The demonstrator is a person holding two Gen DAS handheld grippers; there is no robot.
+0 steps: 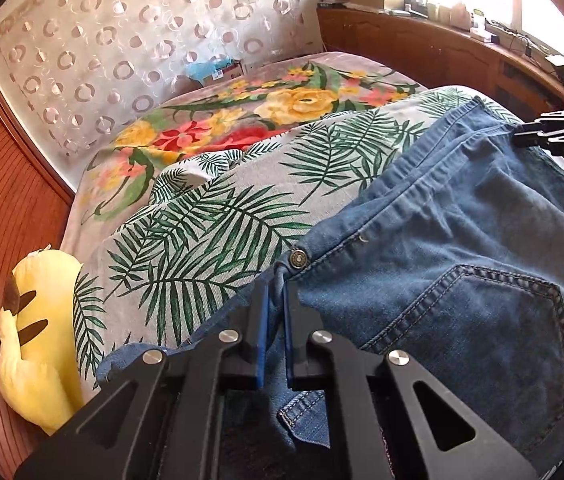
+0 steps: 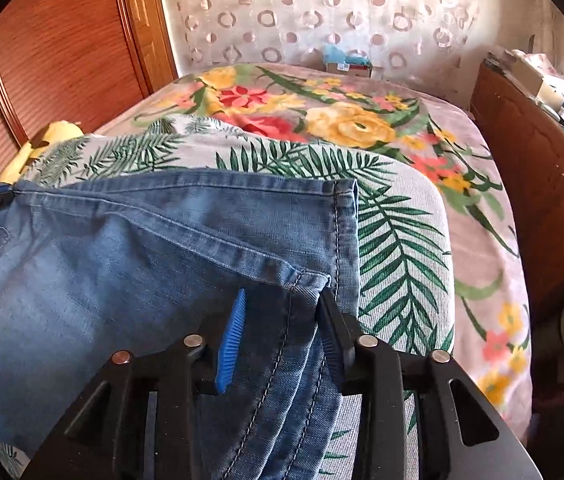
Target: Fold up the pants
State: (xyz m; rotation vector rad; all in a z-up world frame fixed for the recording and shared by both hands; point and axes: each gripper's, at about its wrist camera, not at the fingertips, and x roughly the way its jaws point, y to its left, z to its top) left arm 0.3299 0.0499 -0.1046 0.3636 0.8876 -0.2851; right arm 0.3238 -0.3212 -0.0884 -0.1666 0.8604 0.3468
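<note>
Faded blue denim pants [image 2: 154, 240] lie on palm-leaf print bedspread [image 1: 202, 216]. Denim soft, floppy, fairly heavy; thick seams grip best.

Left gripper [image 1: 276, 300] clamps waistband, metal button at 12 o'clock.

Right gripper [image 2: 282, 320] jaws parted, straddling hem corner, not pinching.

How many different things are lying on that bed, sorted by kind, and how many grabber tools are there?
Jeans: 1
Leaf-print cloth: 1
Flowered blanket: 1
Yellow plush toy, at the bed's edge: 1
Grabbers: 2, left gripper and right gripper
Total: 6
</note>
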